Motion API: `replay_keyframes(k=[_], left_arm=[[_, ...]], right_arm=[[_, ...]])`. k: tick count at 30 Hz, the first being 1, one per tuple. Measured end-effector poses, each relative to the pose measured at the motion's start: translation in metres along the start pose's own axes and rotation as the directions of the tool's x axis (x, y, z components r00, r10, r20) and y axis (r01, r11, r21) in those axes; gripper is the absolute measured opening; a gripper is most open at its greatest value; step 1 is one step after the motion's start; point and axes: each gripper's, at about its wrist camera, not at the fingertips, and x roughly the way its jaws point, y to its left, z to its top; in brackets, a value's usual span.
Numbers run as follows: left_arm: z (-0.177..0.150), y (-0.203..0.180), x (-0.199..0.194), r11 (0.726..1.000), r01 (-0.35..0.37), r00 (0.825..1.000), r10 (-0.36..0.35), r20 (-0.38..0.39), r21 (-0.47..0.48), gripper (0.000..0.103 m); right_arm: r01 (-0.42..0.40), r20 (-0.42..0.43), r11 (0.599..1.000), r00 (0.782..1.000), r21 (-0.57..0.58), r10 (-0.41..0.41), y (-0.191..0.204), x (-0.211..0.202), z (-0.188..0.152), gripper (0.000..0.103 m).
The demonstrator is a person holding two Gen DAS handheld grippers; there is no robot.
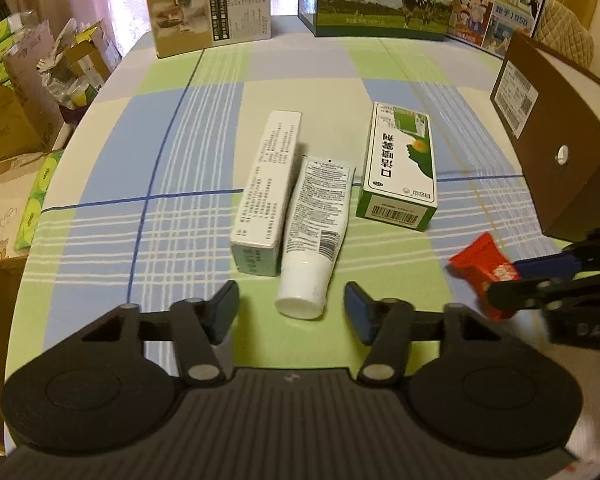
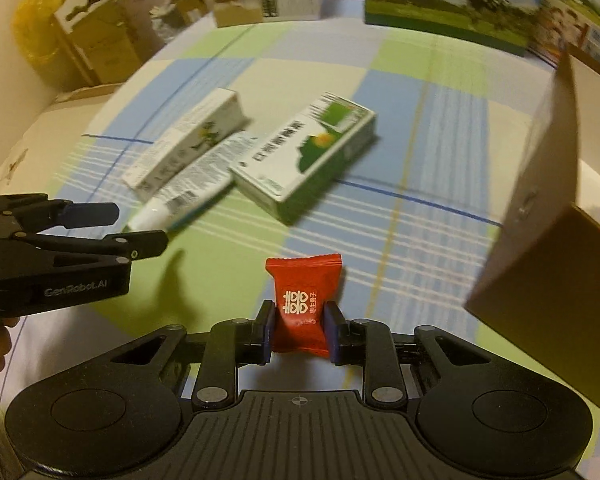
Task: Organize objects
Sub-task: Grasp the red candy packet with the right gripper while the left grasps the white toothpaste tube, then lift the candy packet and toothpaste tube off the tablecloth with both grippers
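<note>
Matte black left gripper [image 1: 291, 309], blue finger pads [image 1: 358, 312], silver pivot screws, white "GenRobot.AI" lettering at nine o'clock, matching black right gripper [image 2: 299, 330]

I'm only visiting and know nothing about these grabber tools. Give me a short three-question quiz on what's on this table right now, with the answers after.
1. True or false: the right gripper is shut on the red packet.
2. Which item lies straight ahead of the open left gripper? A) the green box B) the white tube C) the brown box
3. Fill in: the white tube lies between the long white box and the ____ box.

Key: 1 true; 2 B; 3 green.
</note>
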Motion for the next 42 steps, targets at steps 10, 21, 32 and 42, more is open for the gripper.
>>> replay_keyframes(k=[10,21,32,42], left_arm=[[-0.006,-0.013,0.004,1.0,-0.015,0.999,0.015,-0.029,-0.007,0.024],[-0.052,-0.037,-0.037,0.999,0.02,0.994,-0.023,-0.106,-0.034,0.023],[-0.062,-0.051,-0.055,0.999,0.045,0.997,-0.046,-0.06,-0.011,0.035],[-0.053,-0.056,-0.031,1.0,0.013,0.999,-0.011,-0.05,0.027,0.04]], right_arm=[[0.003,-0.024,1.0,1.0,-0.012,-0.004,-0.004,-0.008,-0.01,0.022],[0.007,-0.039,1.0,0.999,-0.014,-0.008,-0.008,-0.041,-0.053,0.022],[0.002,-0.011,1.0,1.0,-0.015,-0.002,-0.013,-0.058,-0.088,0.027],[0.017,-0.002,1.0,1.0,-0.018,-0.017,-0.012,-0.05,-0.087,0.04]])
